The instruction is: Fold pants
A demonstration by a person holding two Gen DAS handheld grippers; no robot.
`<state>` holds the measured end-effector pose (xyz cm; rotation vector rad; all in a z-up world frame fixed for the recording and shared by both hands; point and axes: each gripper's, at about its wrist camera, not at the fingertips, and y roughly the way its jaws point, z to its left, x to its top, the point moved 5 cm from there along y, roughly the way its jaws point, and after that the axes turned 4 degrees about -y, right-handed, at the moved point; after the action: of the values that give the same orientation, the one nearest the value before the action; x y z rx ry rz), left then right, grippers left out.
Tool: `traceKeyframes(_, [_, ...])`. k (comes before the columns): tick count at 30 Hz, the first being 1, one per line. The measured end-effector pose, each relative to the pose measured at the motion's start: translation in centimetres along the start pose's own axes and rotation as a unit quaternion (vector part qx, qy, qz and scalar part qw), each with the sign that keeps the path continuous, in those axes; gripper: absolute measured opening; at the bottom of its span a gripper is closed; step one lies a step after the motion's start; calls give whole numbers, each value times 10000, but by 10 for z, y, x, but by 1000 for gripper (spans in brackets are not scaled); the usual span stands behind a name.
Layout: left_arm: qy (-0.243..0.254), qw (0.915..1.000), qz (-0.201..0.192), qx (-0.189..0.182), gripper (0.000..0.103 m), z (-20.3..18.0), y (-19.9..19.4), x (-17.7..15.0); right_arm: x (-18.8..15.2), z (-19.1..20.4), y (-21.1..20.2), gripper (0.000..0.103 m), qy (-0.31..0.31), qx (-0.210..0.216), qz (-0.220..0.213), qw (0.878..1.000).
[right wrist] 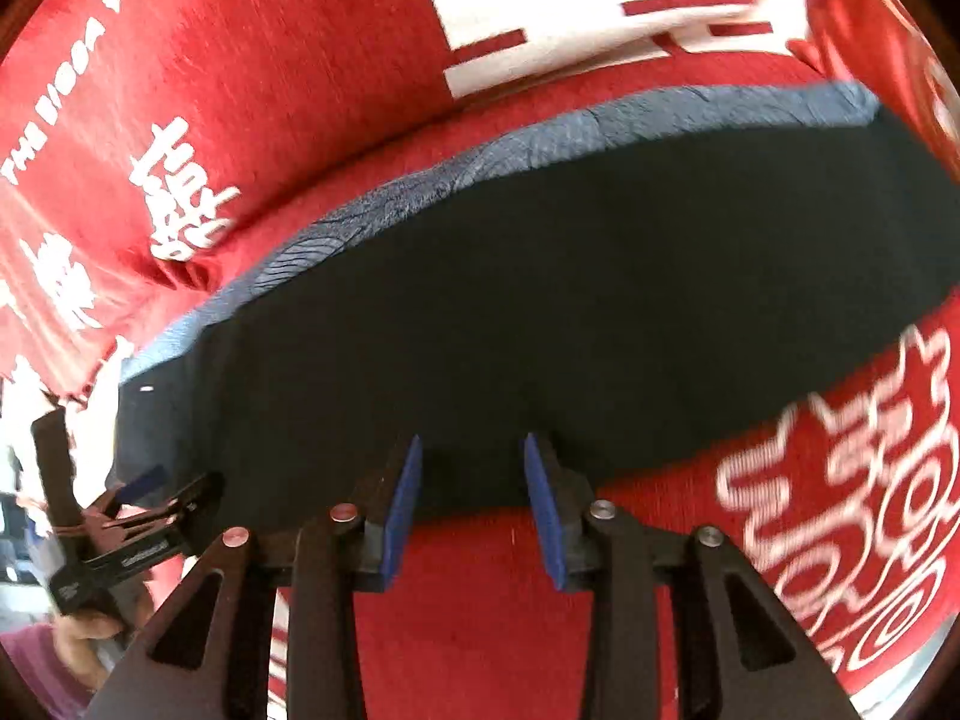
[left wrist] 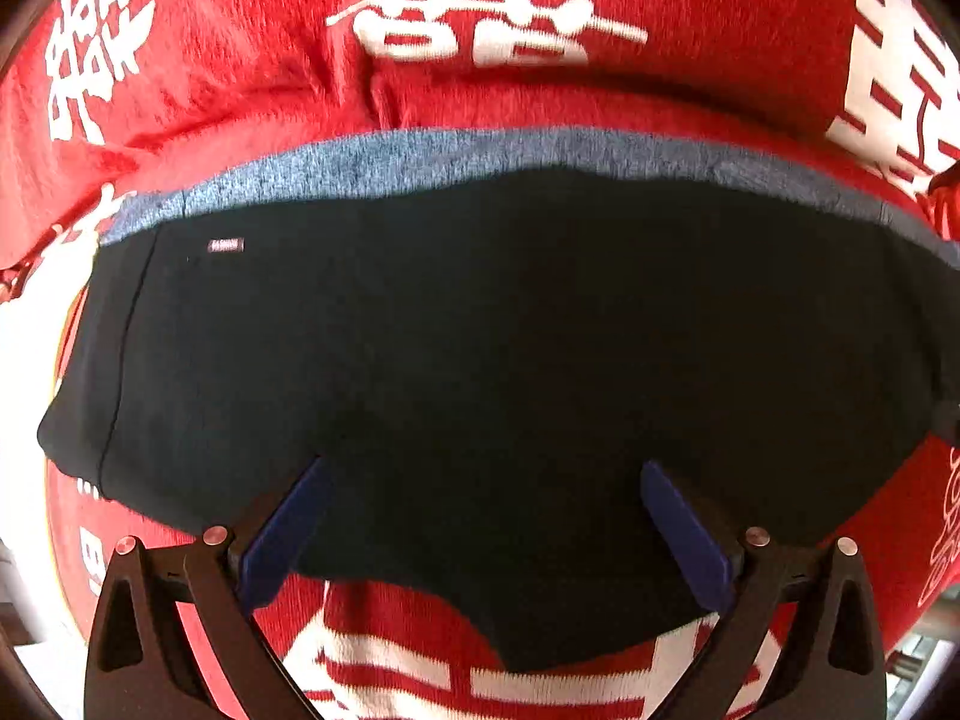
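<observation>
Down on the red cloth [left wrist: 252, 30] with big white letters lie the dark pants [left wrist: 510, 330], folded into a wide flat bundle. A blue-grey band [left wrist: 480, 153] runs along their far edge, and a tiny tag [left wrist: 226, 245] sits near the left end. The left gripper [left wrist: 486, 480] hangs over the near edge of the pants, its blue pads [left wrist: 282, 534] spread wide with nothing pinched. Further right, the right gripper [right wrist: 471, 468] is partly spread, its pads [right wrist: 402, 516] at the near edge of the pants, not squeezing them. Far left in the right wrist view, a hand [right wrist: 84, 630] holds the other gripper.
</observation>
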<state>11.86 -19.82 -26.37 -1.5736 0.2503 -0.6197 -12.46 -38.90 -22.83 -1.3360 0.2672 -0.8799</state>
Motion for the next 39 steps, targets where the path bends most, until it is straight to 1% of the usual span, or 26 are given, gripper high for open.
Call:
traceKeyframes(2, [90, 9998, 66, 139, 103, -2, -4, 0, -14, -13, -7, 40, 170, -147, 114, 9997])
traceKeyframes(5, [328, 9988, 135, 334, 103, -10, -13, 6, -26, -39, -16, 40, 697, -29, 166, 9974])
traceKeyframes(7, [432, 9986, 88, 289, 103, -17, -20, 10, -32, -55, -26, 41, 940, -49, 115, 9955])
traceKeyframes(9, [514, 9984, 40, 224, 103, -28, -30, 13, -34, -60, -29, 42, 1071, -73, 61, 9942])
traceKeyframes(12, [670, 9976, 45, 152, 103, -50, -31, 14, -36, -76, -37, 45, 1217, -71, 5, 9925])
traceKeyframes(16, [884, 9961, 24, 32, 103, -89, -38, 9, -36, -92, -45, 45, 1374, -34, -66, 9905])
traceKeyframes(19, [1018, 9948, -11, -60, 103, -117, -38, 13, -35, -103, -49, 45, 1463, -9, -126, 9892])
traceKeyframes(23, [1141, 9933, -29, -166, 103, -151, -39, 19, -34, -129, -59, 45, 1611, -8, -224, 9867])
traceKeyframes(28, [1288, 9914, -76, -222, 103, -188, -35, 32, -20, -167, -71, 45, 1910, -16, -470, 9805])
traceKeyframes(33, [1333, 9906, -164, -260, 103, -220, -34, 42, 16, -197, -74, 45, 1997, -148, -804, 9765])
traceKeyframes(35, [1331, 9906, -187, -250, 103, -230, -32, 46, 34, -214, -73, 45, 2065, -284, -954, 9734])
traceKeyframes(37, [1298, 9911, -174, -226, 103, -238, -28, 49, 48, -227, -71, 45, 2189, -291, -1055, 9696])
traceKeyframes(38, [1266, 9916, -156, -214, 103, -241, -27, 51, 55, -235, -68, 42, 2256, -256, -1074, 9680])
traceKeyframes(39, [1234, 9920, -143, -210, 103, -244, -26, 52, 61, -238, -66, 32, 2262, -238, -1067, 9679])
